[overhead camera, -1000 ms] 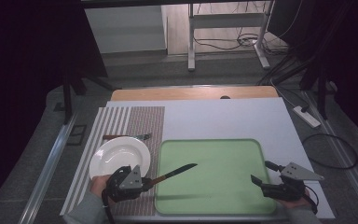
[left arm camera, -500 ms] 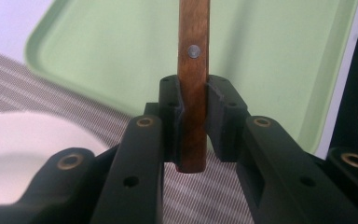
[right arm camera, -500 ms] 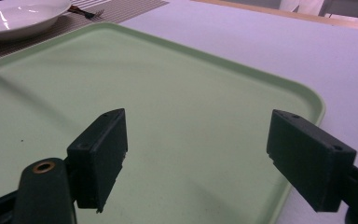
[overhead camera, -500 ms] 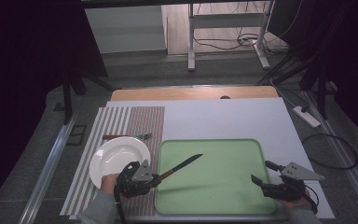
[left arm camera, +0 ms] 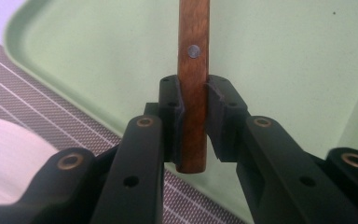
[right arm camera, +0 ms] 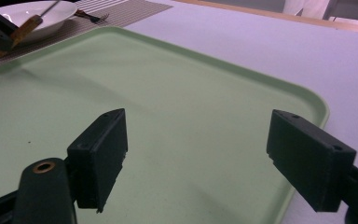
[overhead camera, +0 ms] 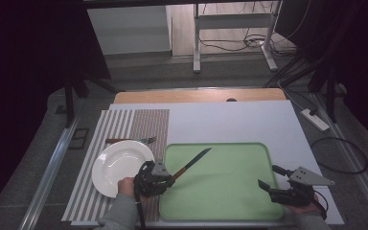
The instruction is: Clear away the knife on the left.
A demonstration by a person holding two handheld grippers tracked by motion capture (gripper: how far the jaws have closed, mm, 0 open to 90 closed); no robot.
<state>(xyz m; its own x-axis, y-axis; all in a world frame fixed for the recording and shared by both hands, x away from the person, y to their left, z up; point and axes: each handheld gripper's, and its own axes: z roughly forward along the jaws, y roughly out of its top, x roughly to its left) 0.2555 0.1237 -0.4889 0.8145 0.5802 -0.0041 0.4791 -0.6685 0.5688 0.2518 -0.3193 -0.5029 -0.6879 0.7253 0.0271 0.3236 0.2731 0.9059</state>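
The left gripper [overhead camera: 165,178] had its jaws pinched tight on the wooden handle of a knife [overhead camera: 190,164], the pads pressing both sides of the handle [left arm camera: 193,88] just below its rivet. The blade pointed up and away over the green tray [overhead camera: 230,211], held clear of the tray's surface at its near-left corner. Beside that hand sat the white plate [overhead camera: 120,165] on the striped placemat [overhead camera: 124,125], with a fork [overhead camera: 132,140] lying just beyond the plate. Over at the tray's right edge, the right gripper [overhead camera: 267,179] hovered with its jaws spread wide, nothing between them.
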